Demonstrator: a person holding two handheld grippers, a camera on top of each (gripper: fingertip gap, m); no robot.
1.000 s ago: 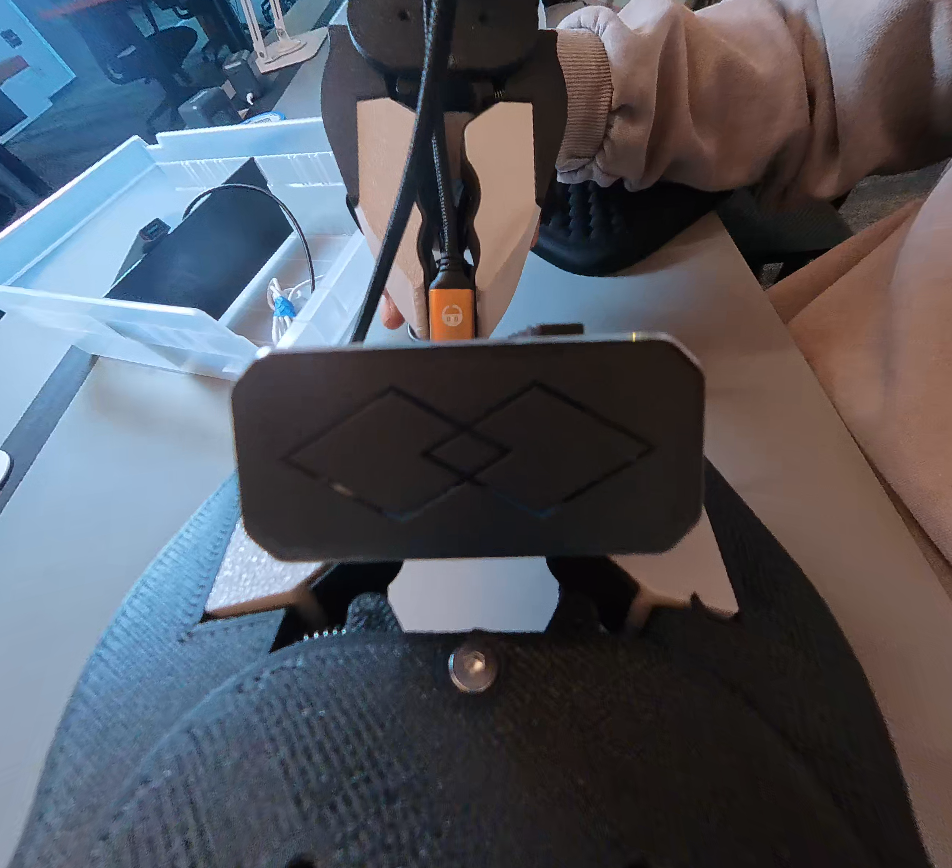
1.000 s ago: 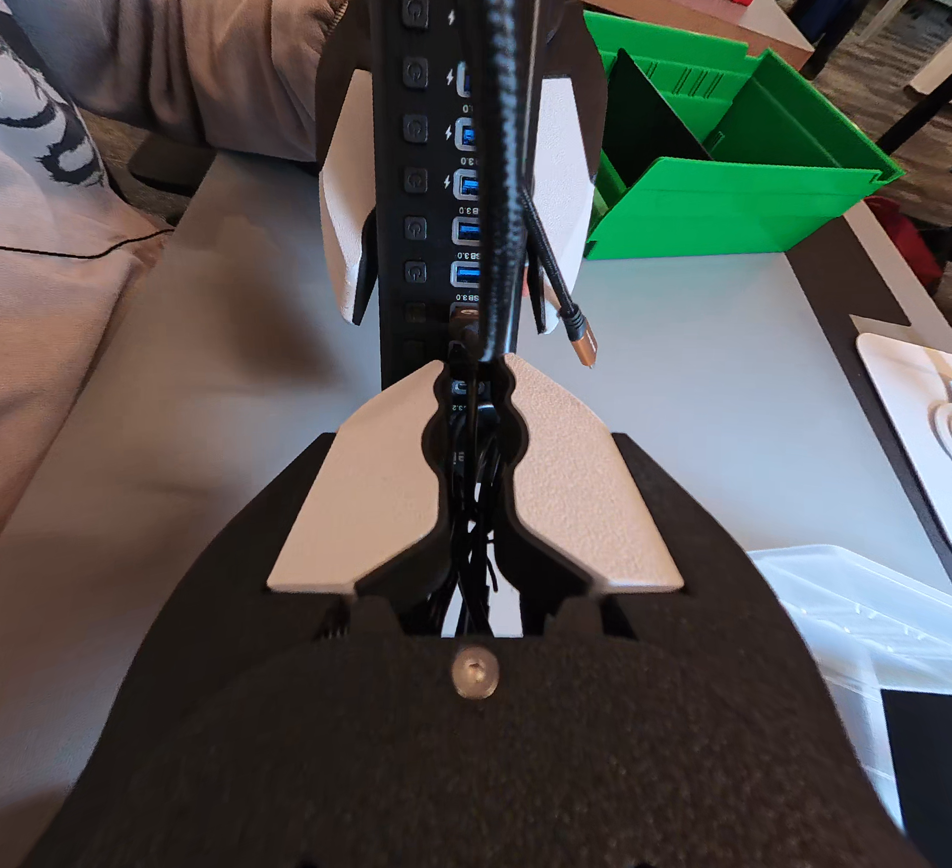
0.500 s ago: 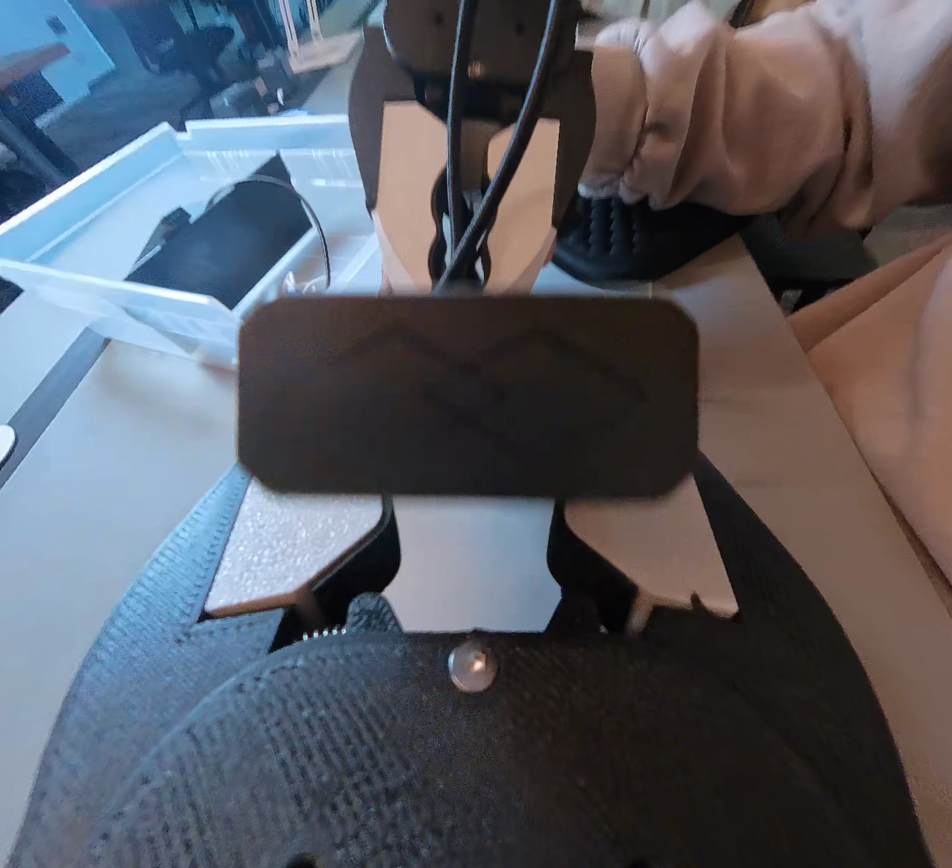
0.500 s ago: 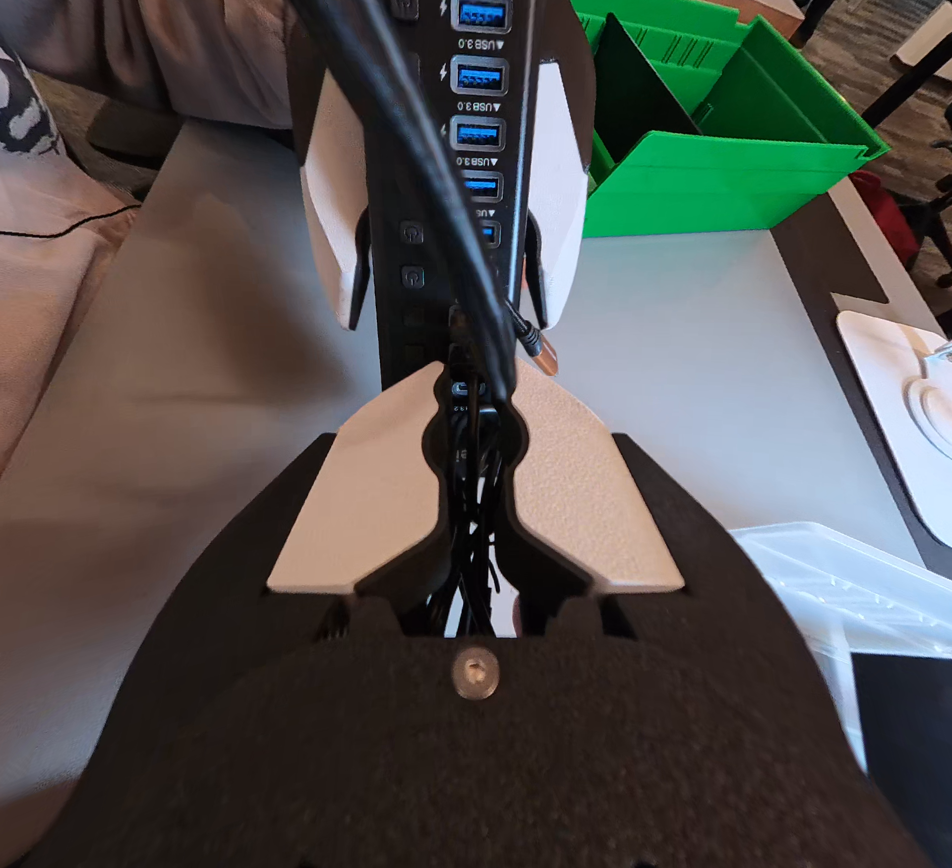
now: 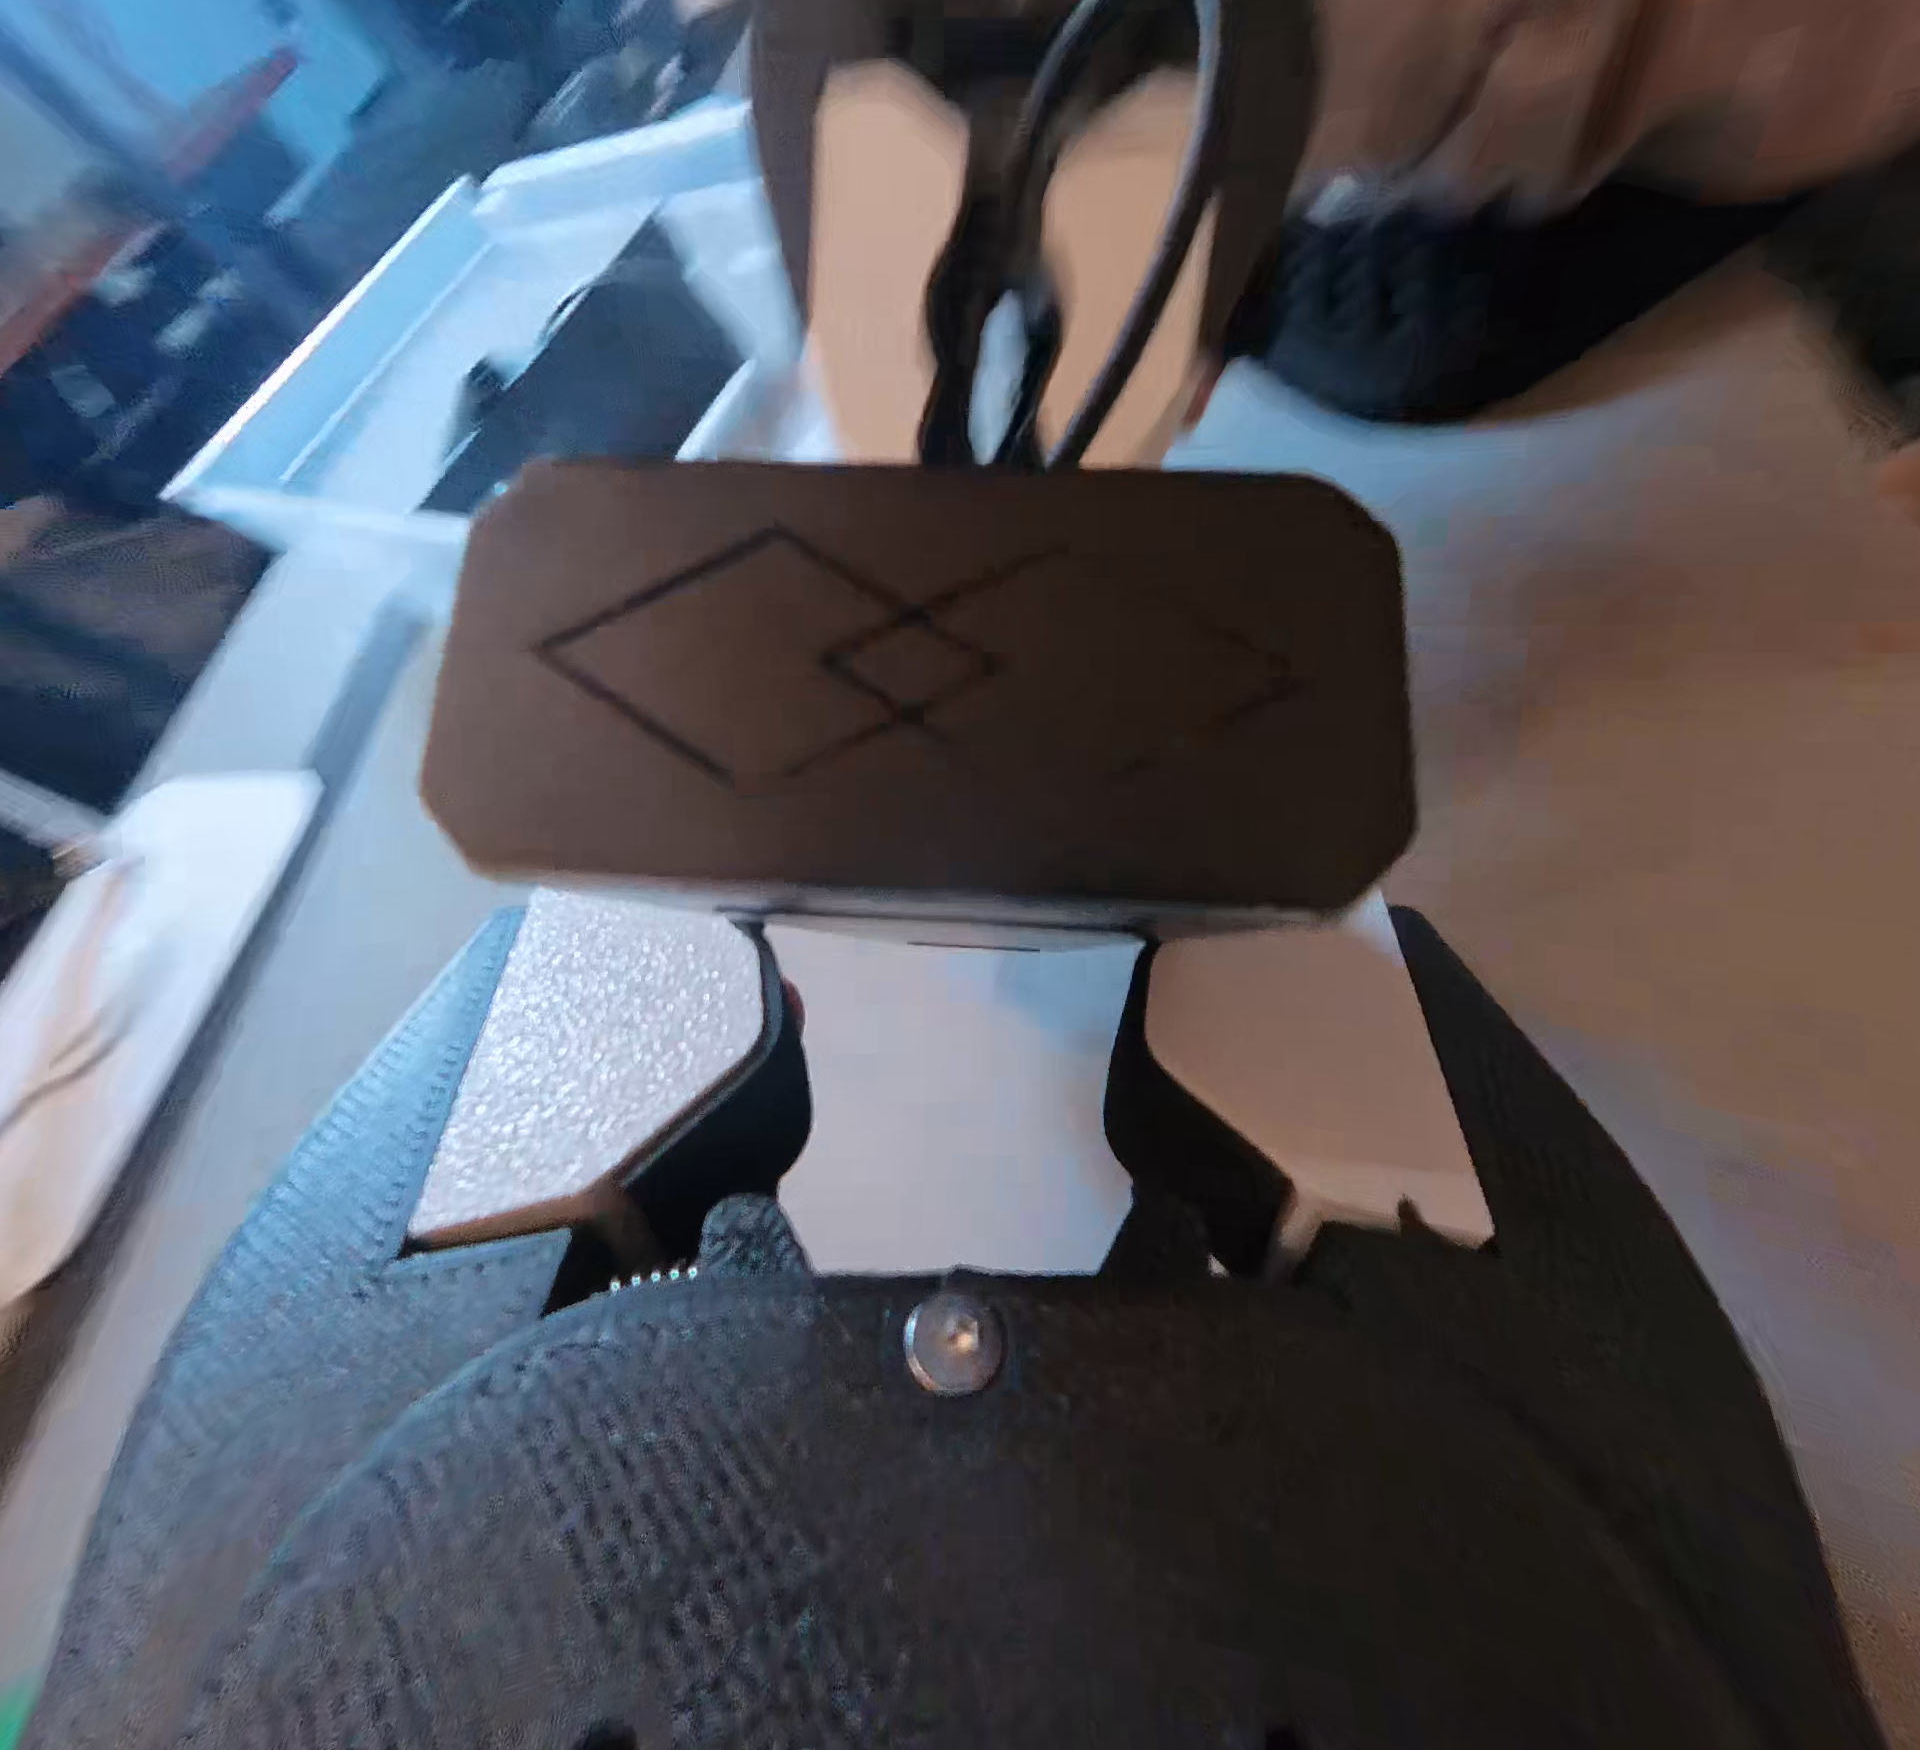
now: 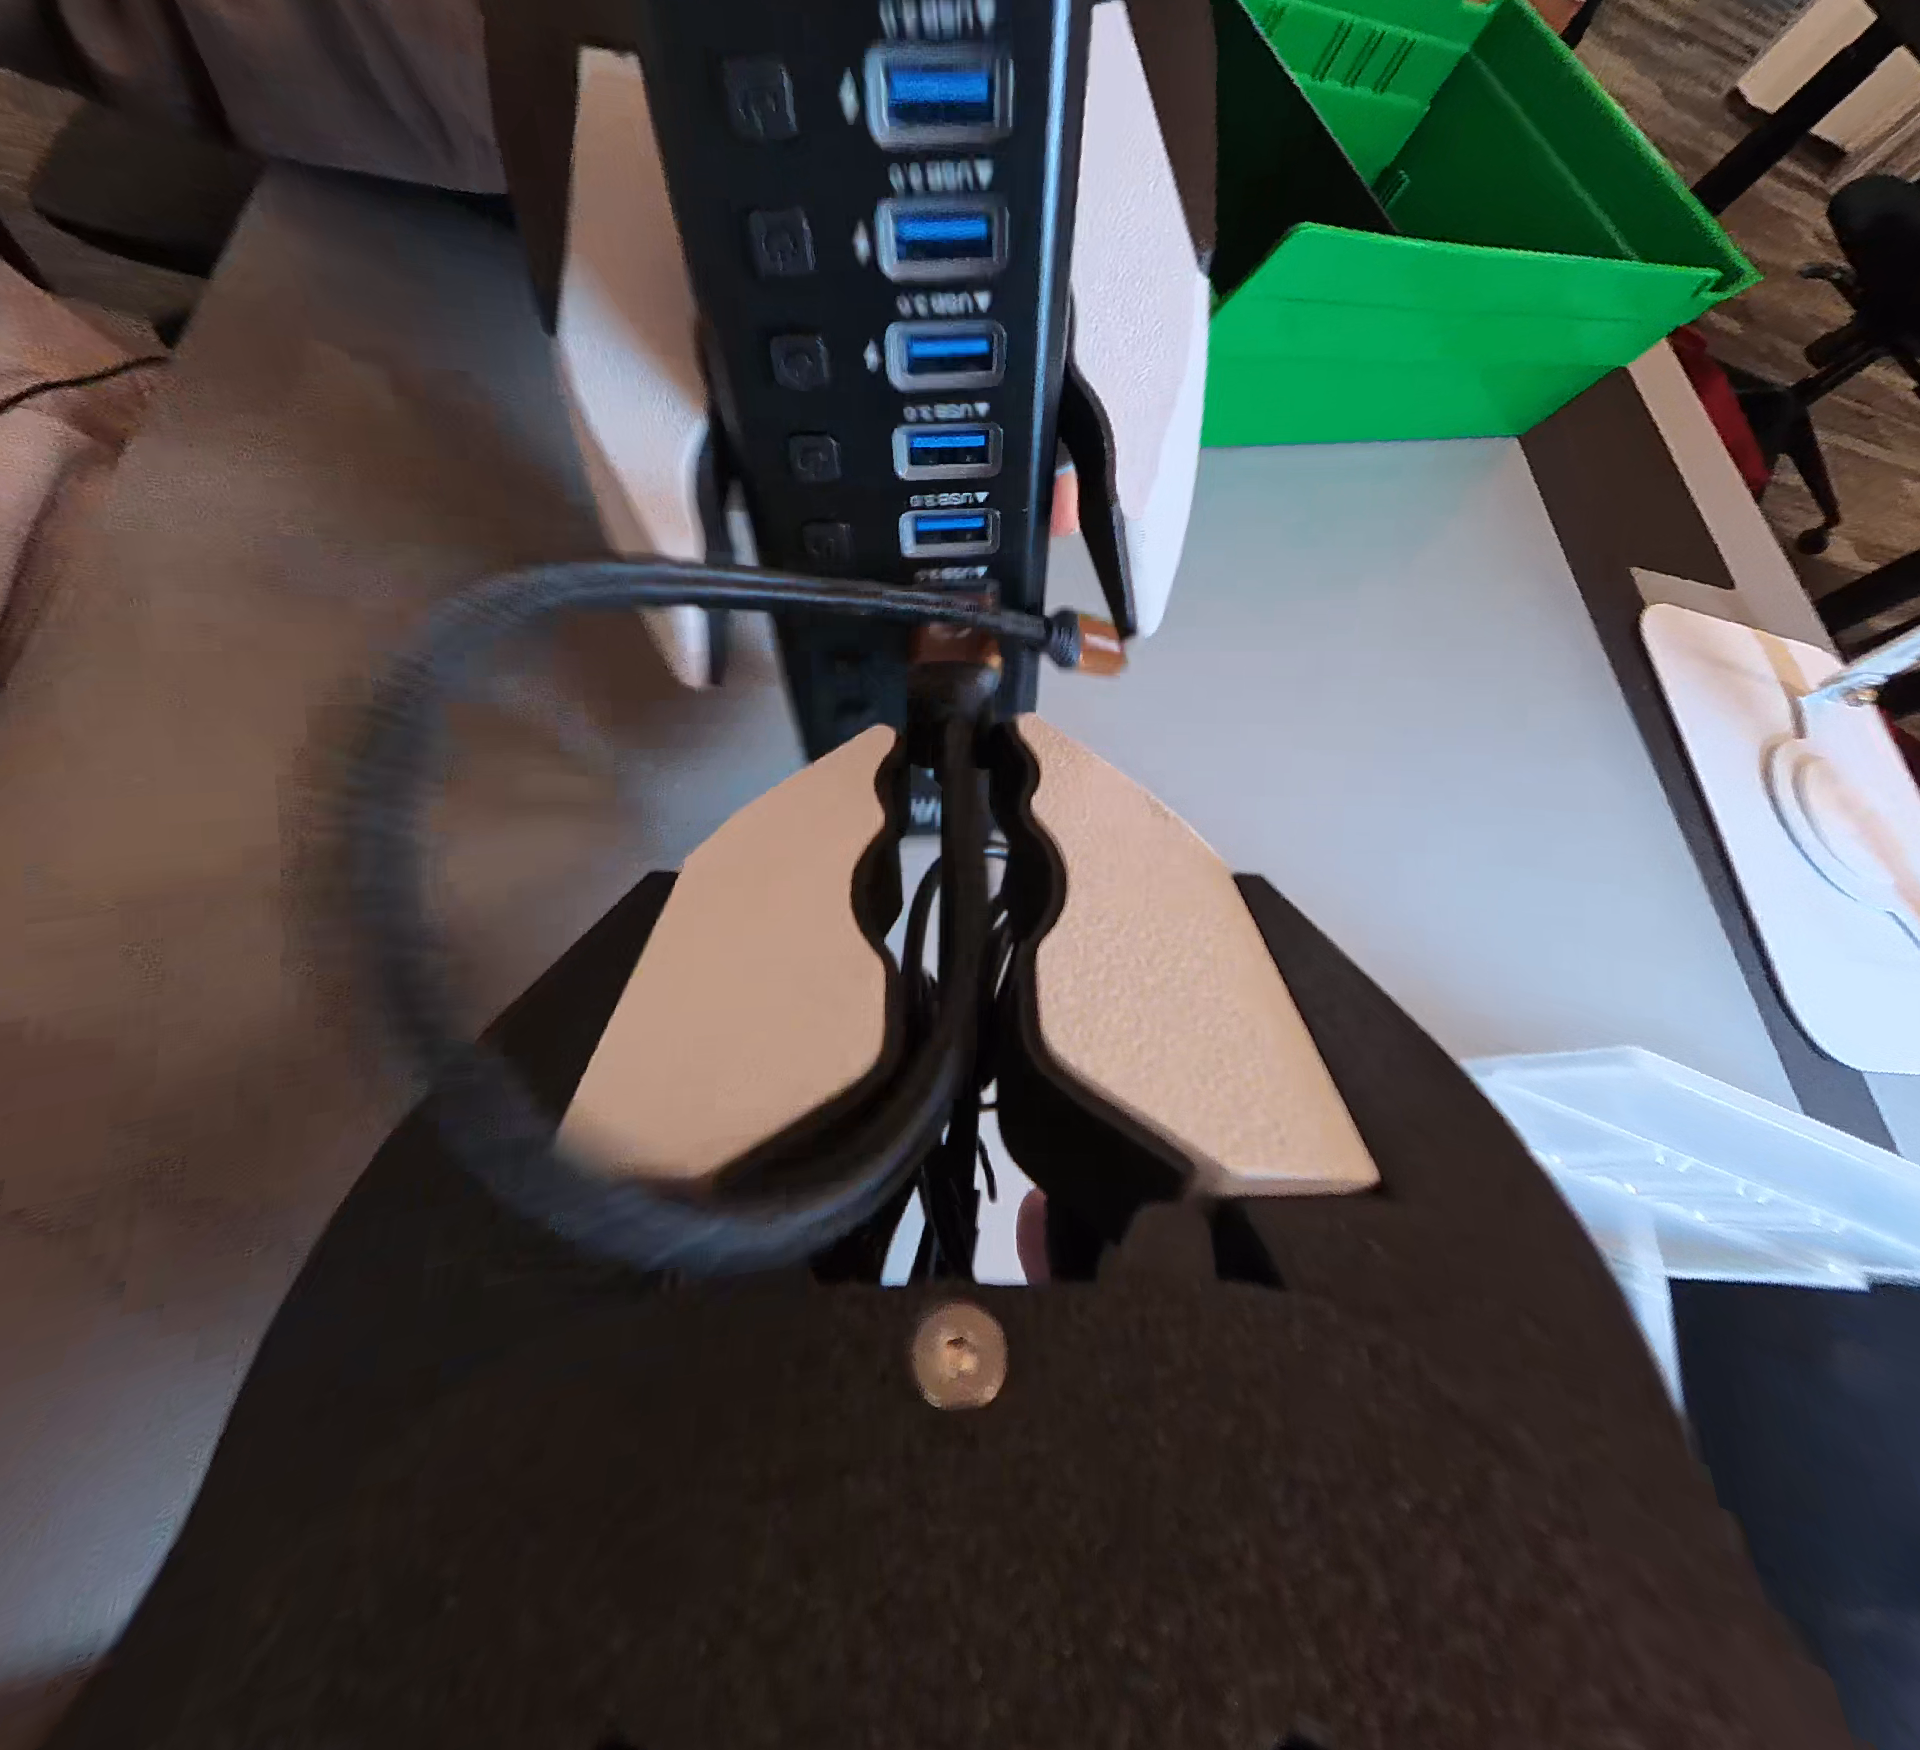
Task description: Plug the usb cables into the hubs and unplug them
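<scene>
My left gripper (image 5: 951, 921) is shut on a long black USB hub (image 5: 914, 682), whose diamond-marked end face looks at the camera. In the right wrist view the hub (image 6: 883, 246) shows a row of blue ports, with the left gripper's white fingers (image 6: 623, 350) on both sides of it. My right gripper (image 6: 956, 744) is shut on a black braided USB cable (image 6: 416, 869), just behind its orange-brown plug (image 6: 951, 651). The plug sits at a lower port of the hub; blur hides how deep. The cable's free end (image 6: 1096, 656) hangs beside the hub. The right gripper (image 5: 997, 194) shows beyond the hub.
A green bin (image 6: 1455, 298) stands at the back right of the grey table (image 6: 1351, 661). A white pad (image 6: 1766, 817) and a clear plastic bin (image 6: 1662, 1181) lie to the right. A white tray (image 5: 416, 298) sits behind the hub. A person's sleeve (image 5: 1558, 17) is close.
The right gripper has closed in on the hub, and the orange plug is now hidden behind the hub's end. The cable has swung from upright into a loop at the left.
</scene>
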